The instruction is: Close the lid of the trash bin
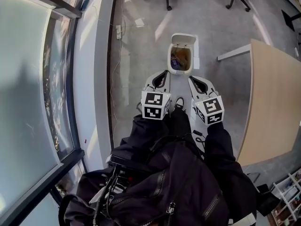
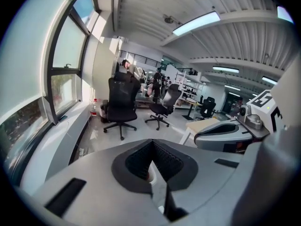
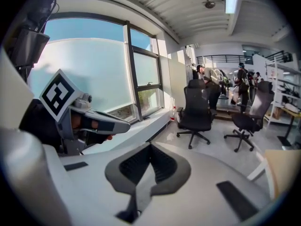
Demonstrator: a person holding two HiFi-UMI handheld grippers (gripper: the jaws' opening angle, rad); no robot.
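While the trash bin (image 1: 180, 73) stands open on the floor ahead | lid (image 1: 184, 37): judged light, stiff hinged plastic; tip it by its free edge | left claw (image 1: 164, 74) and right claw (image 1: 193, 80): pressed together, empty

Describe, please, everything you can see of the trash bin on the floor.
The trash bin is white and looks like plastic, with a rounded rectangular mouth. It stands upright on the grey floor, left of the wooden table. Its lid is open, tipped back at the far side. Brownish and bluish rubbish lies inside. The left gripper and right gripper hover at its near rim; whether they touch it cannot be told.
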